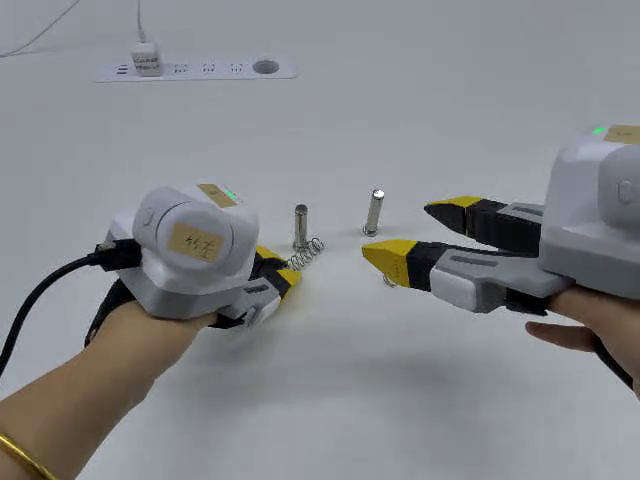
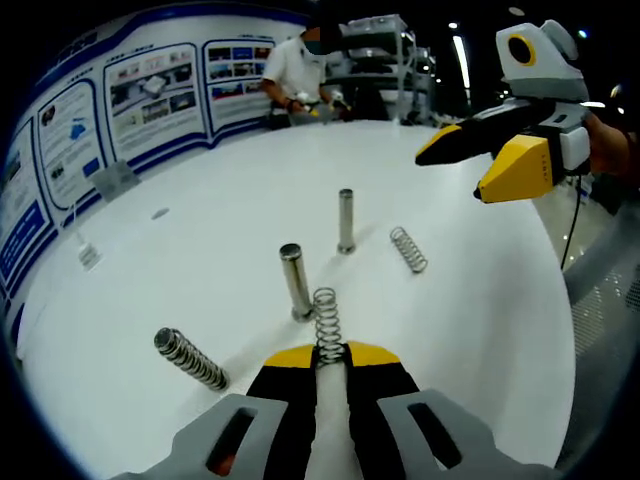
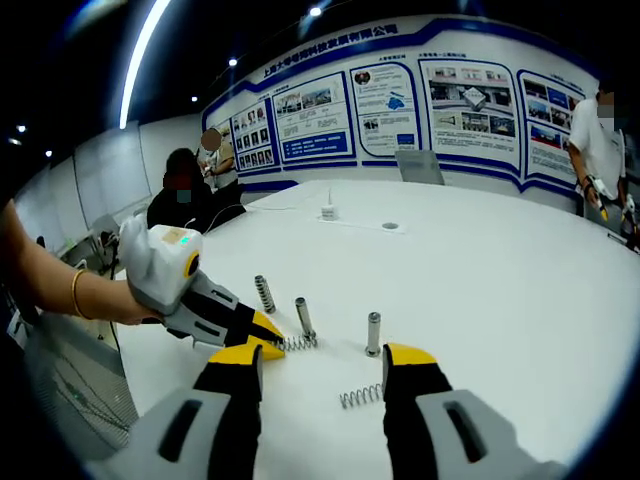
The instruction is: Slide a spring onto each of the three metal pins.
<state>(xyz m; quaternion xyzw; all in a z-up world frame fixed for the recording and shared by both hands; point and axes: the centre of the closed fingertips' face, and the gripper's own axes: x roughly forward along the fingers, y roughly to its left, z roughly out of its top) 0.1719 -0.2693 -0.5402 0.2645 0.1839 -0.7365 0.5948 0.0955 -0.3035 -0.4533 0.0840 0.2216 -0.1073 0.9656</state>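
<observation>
The left gripper (image 2: pixel 330 352), yellow-tipped and grey-bodied, has its jaws pinched together on one end of a thin silver coil spring (image 2: pixel 326 320), which sticks out straight ahead of the tips. The spring's free end sits just beside the foot of a bare upright steel pin (image 2: pixel 295 282); whether the two touch cannot be told. Farther ahead of these jaws stands a second bare steel pin (image 2: pixel 345 220), with a loose silver spring (image 2: pixel 408 248) lying flat on the white table (image 2: pixel 480 330) to its right. Off to the left of the jaws is a third pin already wearing a spring (image 2: pixel 190 358). Opposite, the right gripper (image 1: pixel 412 232) has its jaws spread wide, gripping nothing. In the right gripper view the loose silver spring lies between its two tips, and the second bare steel pin stands just ahead of them.
</observation>
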